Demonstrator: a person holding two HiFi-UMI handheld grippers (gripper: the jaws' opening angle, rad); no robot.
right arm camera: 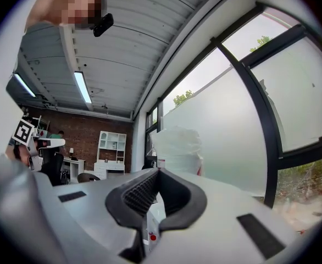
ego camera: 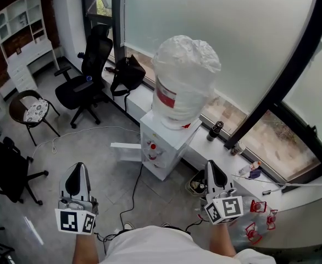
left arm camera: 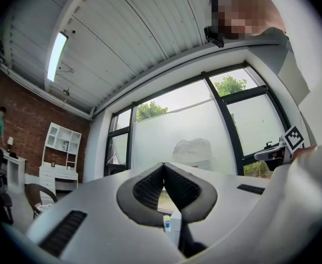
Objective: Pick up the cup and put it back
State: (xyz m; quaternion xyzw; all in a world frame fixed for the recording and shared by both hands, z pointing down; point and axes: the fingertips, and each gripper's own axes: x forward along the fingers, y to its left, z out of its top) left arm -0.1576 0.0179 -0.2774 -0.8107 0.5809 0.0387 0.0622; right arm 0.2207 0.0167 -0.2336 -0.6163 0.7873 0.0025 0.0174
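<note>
Cup indiscernible; left hand-held gripper and right hand-held gripper closed, empty

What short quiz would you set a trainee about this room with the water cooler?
1. True or false: the left gripper and the right gripper are both shut and empty.
2. What sits on the white box-shaped water dispenser? A: a large water bottle wrapped in translucent plastic. B: a red kettle. C: a green plant.
3. Fill in: in the head view, the black wheeled office chair stands to the dispenser's ____.
Key: 1 true; 2 A; 3 left.
</note>
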